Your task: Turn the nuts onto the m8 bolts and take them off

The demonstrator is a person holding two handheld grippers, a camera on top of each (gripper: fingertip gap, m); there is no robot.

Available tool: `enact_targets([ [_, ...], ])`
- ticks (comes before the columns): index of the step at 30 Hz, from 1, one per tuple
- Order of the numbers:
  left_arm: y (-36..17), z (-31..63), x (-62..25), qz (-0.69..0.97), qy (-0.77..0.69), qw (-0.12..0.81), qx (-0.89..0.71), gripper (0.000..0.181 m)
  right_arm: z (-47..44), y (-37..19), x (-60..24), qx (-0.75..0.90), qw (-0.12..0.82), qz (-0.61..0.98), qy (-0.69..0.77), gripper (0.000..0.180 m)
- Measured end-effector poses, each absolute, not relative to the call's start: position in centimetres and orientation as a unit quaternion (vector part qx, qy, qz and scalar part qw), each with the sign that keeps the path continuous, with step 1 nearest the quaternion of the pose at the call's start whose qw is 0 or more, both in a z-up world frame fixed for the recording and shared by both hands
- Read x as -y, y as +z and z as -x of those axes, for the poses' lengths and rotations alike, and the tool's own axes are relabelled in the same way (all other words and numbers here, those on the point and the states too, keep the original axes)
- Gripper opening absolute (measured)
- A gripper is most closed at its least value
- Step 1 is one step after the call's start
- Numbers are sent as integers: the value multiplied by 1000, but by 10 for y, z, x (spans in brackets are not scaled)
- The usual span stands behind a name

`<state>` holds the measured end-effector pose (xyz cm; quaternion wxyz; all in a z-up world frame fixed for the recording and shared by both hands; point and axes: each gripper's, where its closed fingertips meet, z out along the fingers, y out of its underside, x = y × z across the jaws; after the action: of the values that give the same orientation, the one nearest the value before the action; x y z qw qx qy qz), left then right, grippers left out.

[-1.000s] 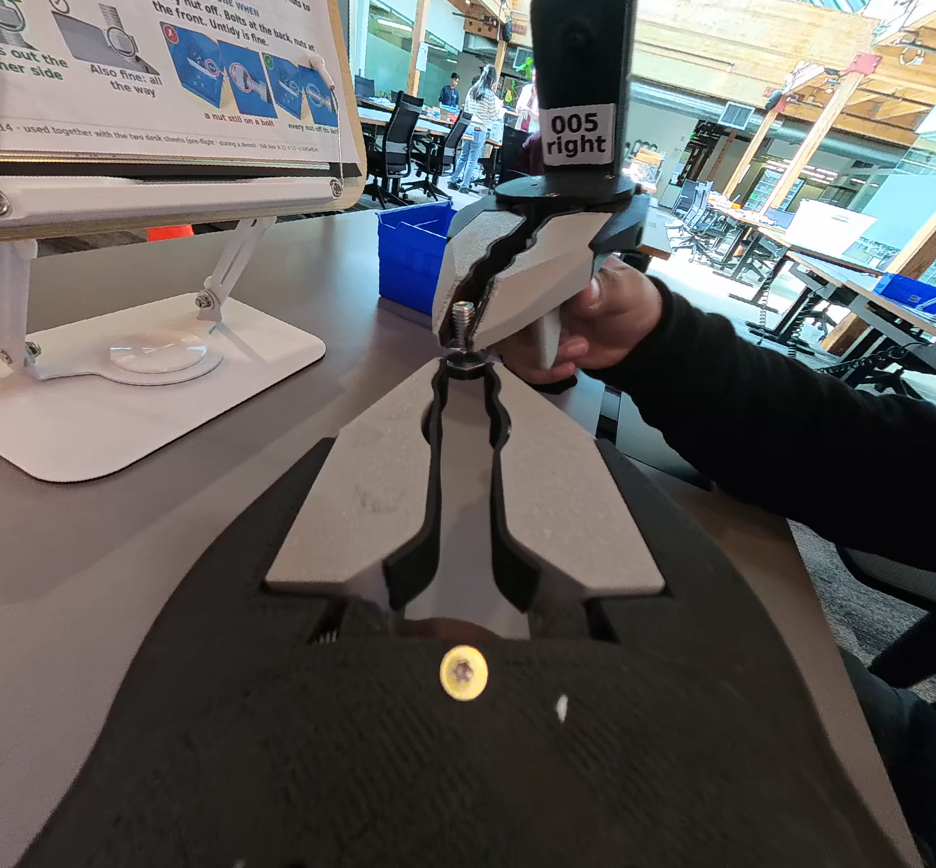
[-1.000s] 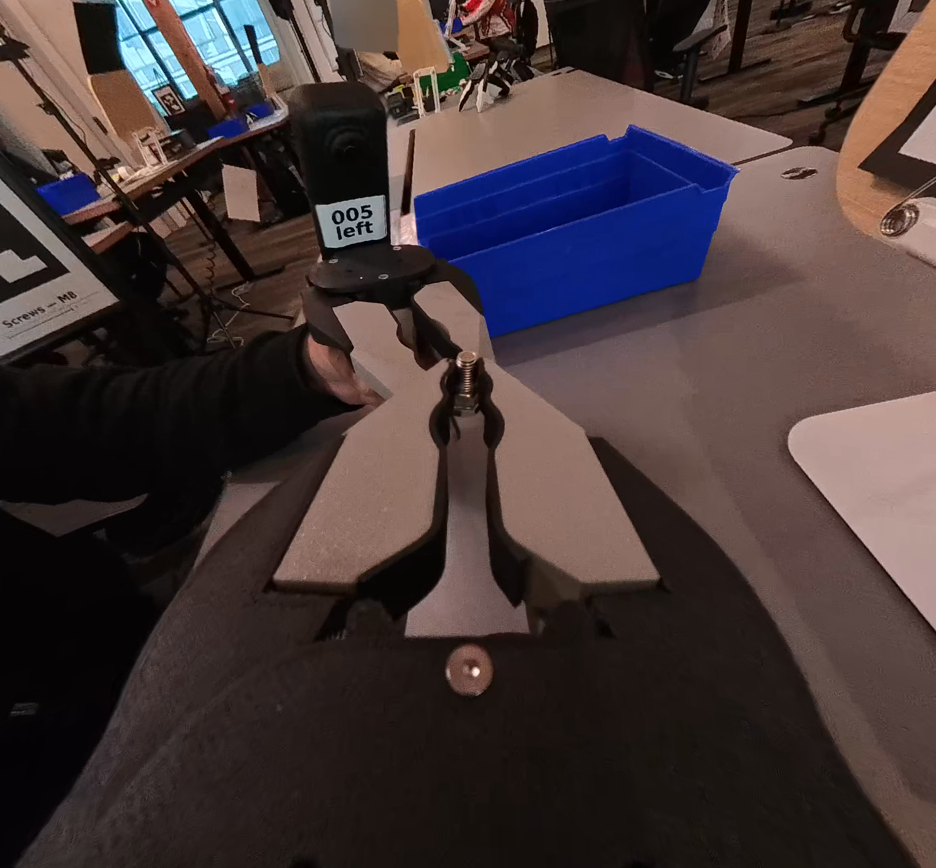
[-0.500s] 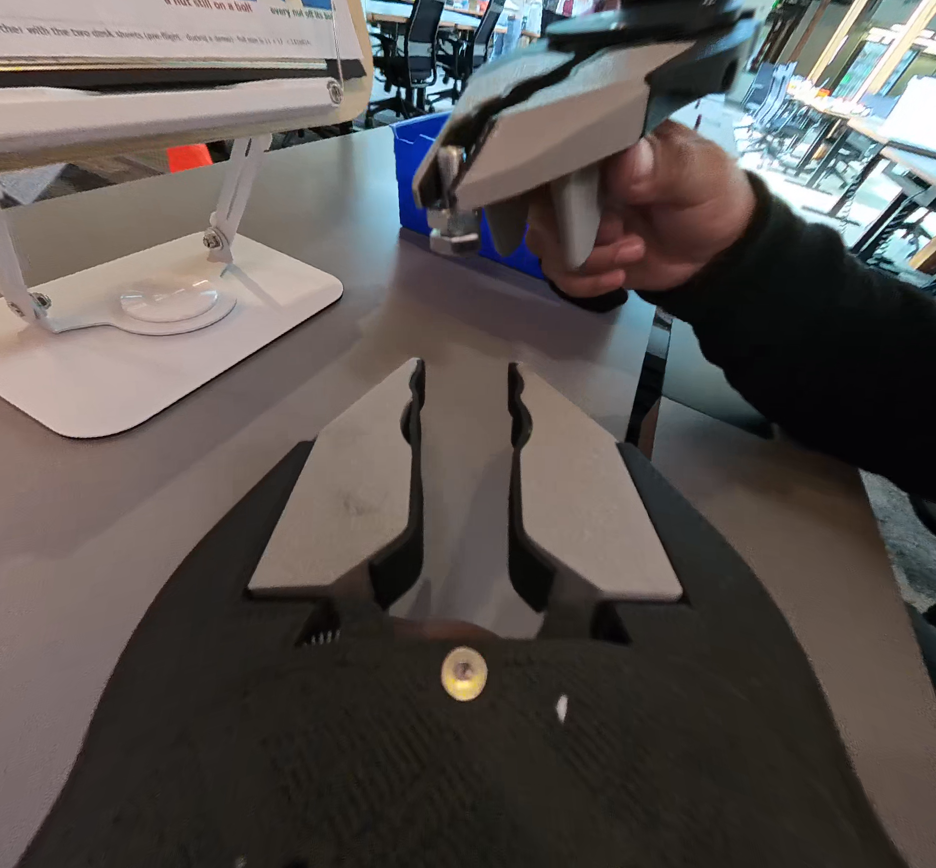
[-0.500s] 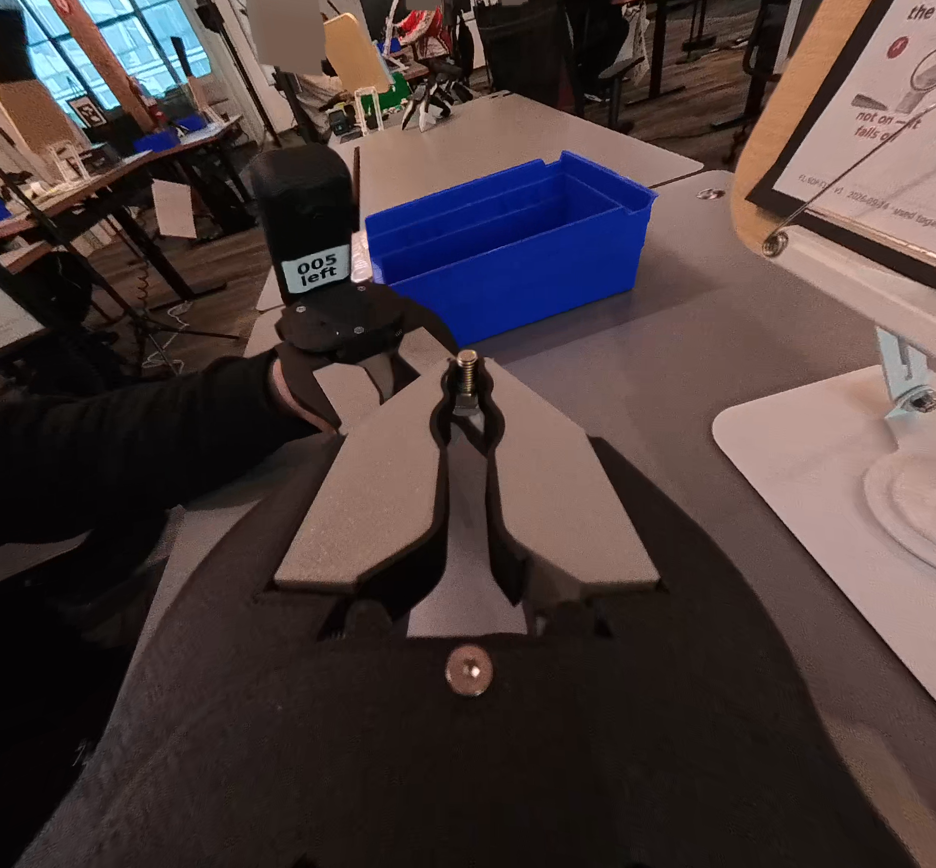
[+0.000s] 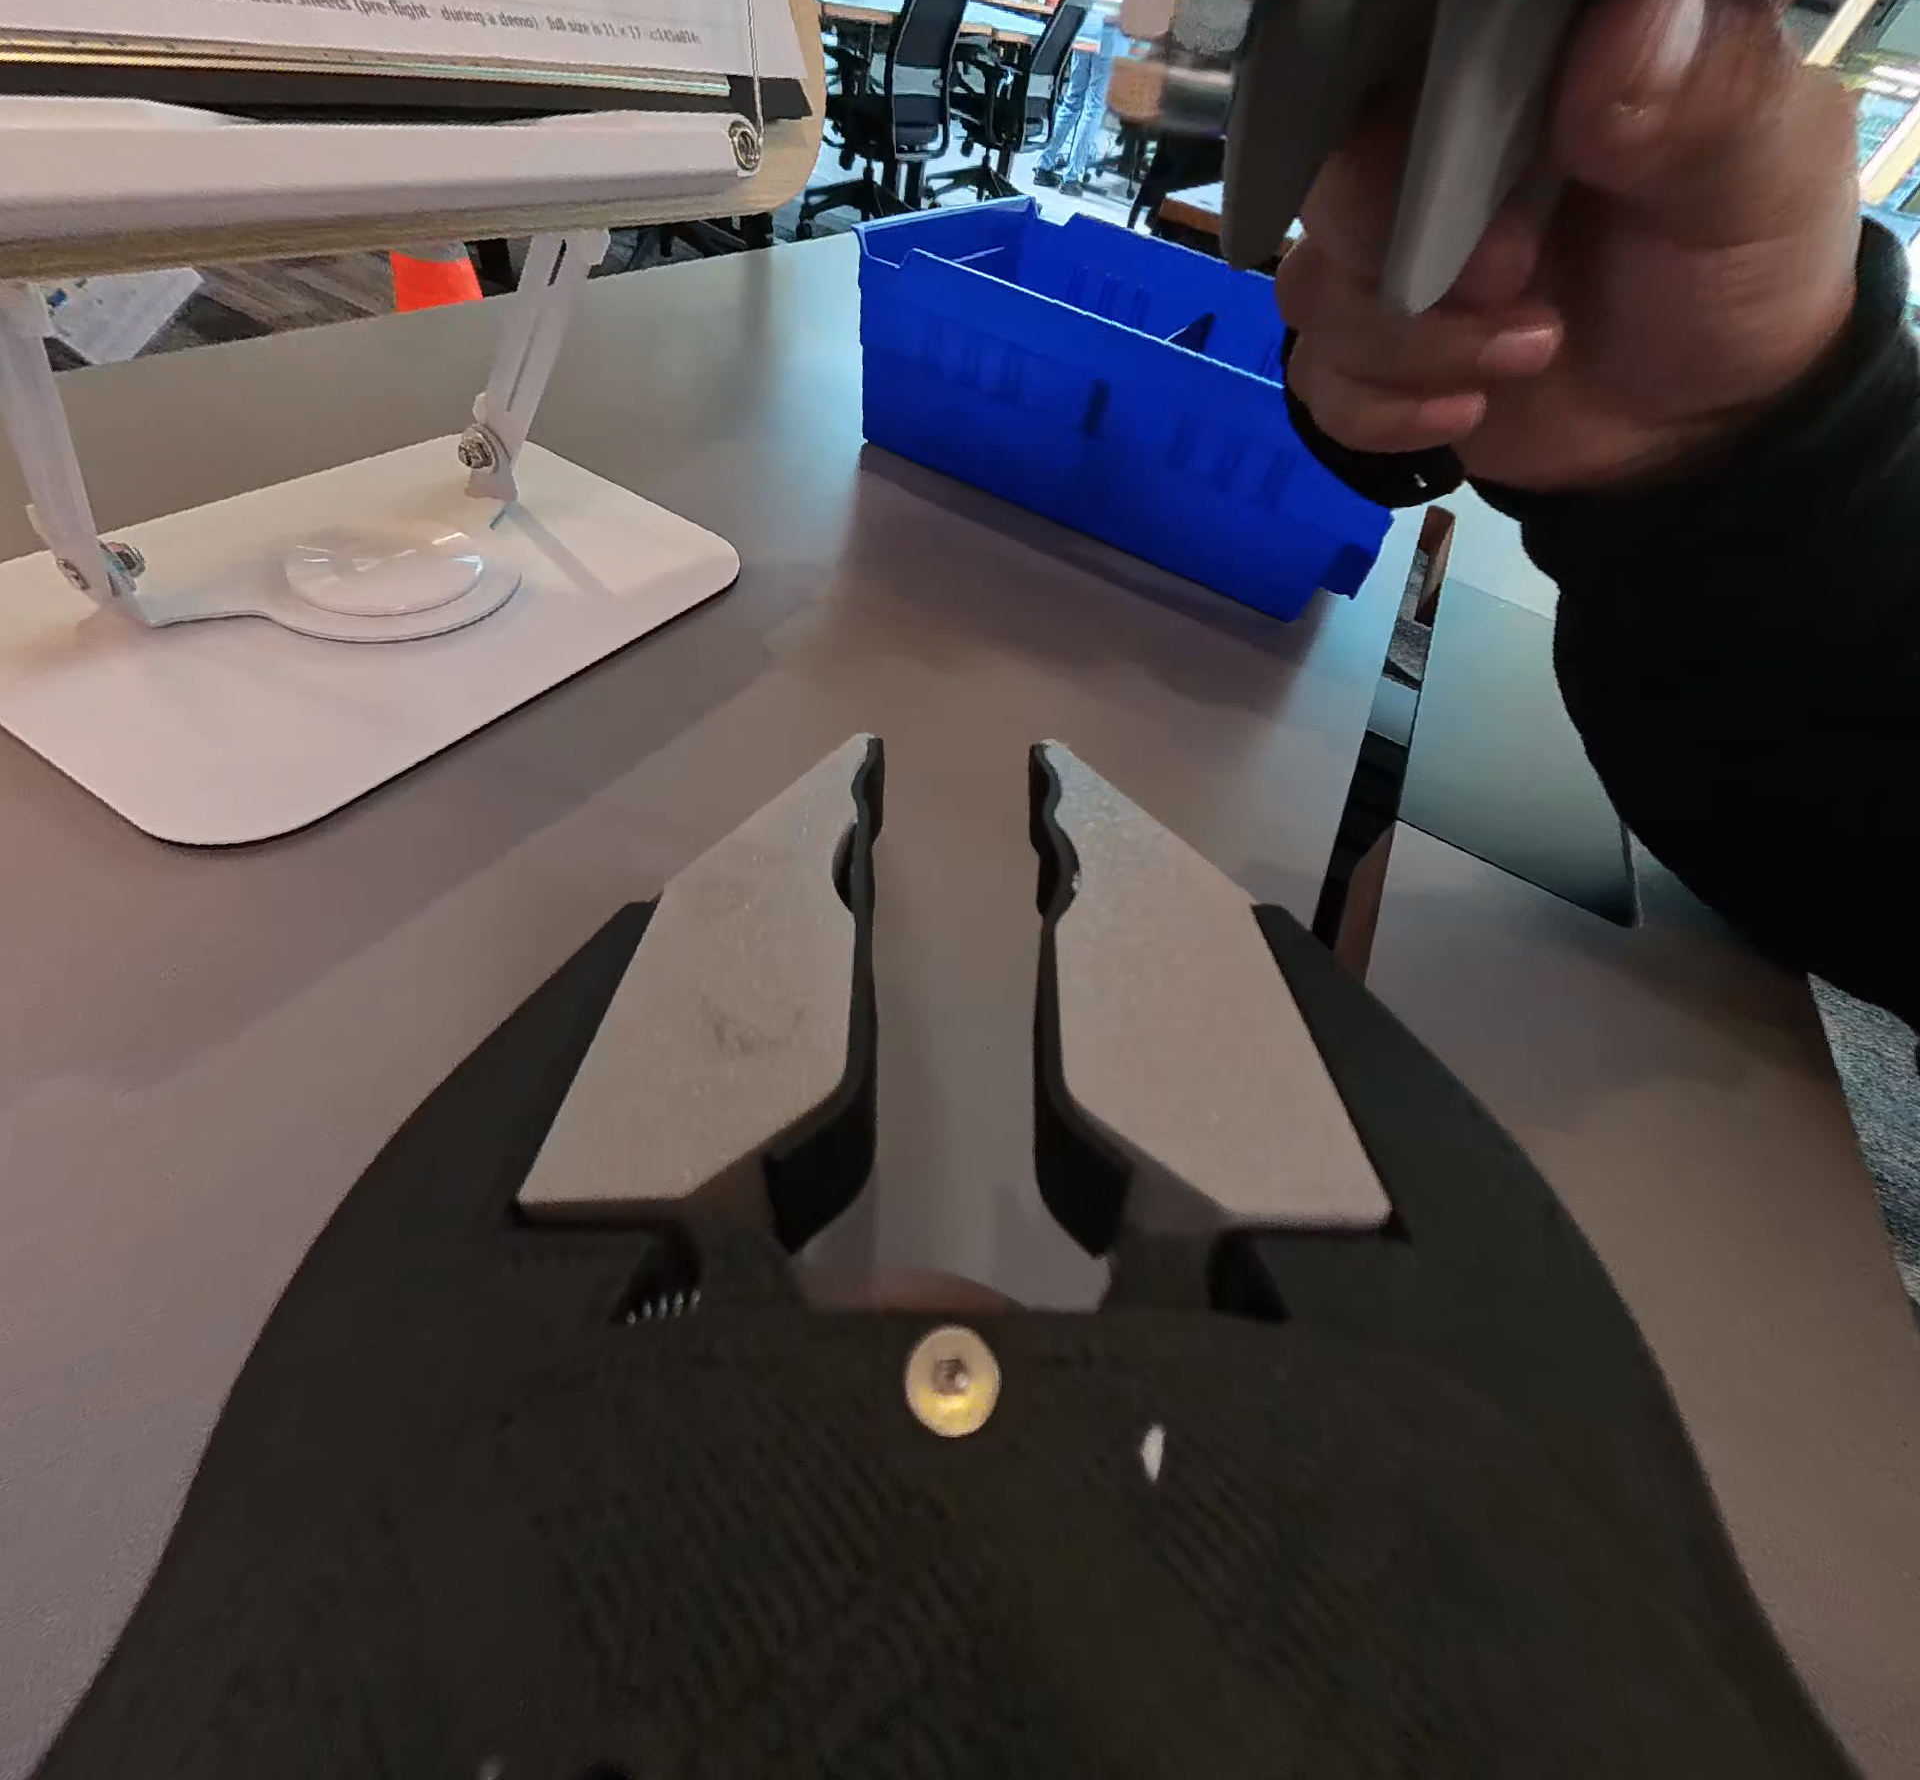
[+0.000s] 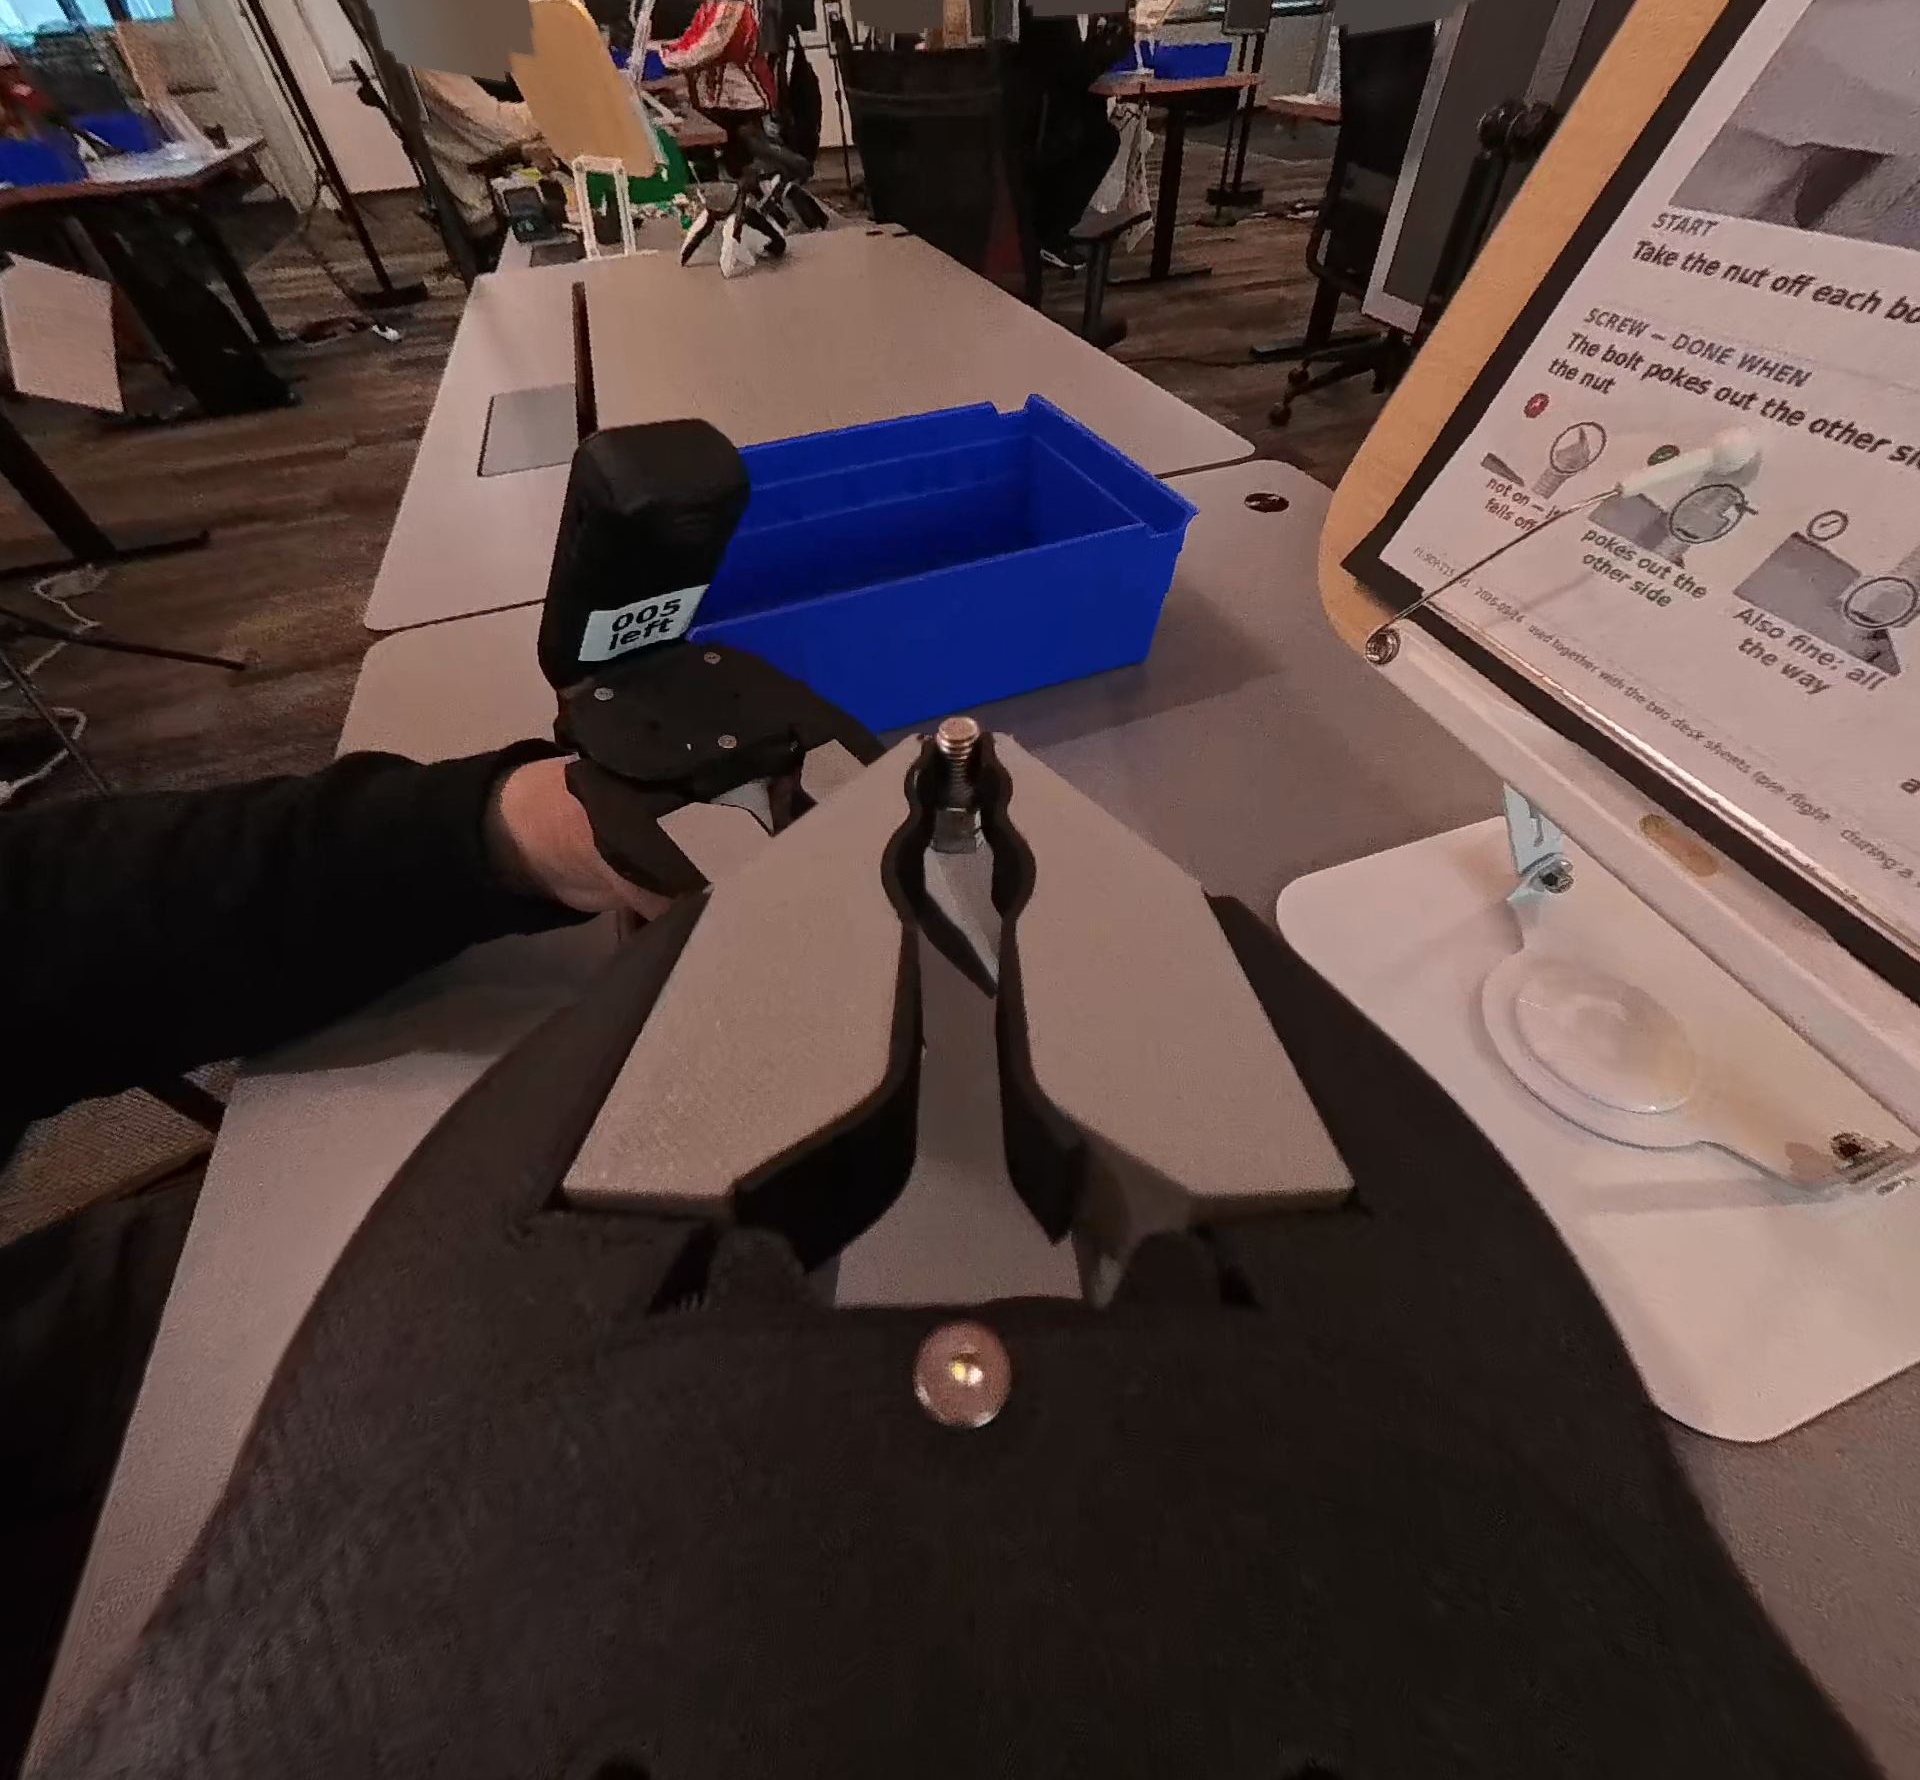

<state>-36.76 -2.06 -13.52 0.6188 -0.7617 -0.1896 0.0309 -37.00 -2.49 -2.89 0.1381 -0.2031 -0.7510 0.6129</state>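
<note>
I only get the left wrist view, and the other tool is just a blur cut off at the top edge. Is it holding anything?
Observer: Yes. In the right wrist view the right gripper has its jaws shut on a bolt, and the threaded end pokes out past the tips.
Operator: Is there a nut on it?
Observer: A hex piece, apparently the nut, sits on the thread lower down, between the jaws.
Operator: What about the blue bin, is anything inside?
Observer: Seen from above, the part of the blue bin that shows holds nothing.
</note>
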Motion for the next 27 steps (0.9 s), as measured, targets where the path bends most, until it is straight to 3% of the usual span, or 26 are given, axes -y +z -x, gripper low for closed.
enact_targets([
  [27, -147, 372, 17, 770, 43, 604, 200, 24, 381, -7, -10, 720, 168, 234, 631, 4],
])
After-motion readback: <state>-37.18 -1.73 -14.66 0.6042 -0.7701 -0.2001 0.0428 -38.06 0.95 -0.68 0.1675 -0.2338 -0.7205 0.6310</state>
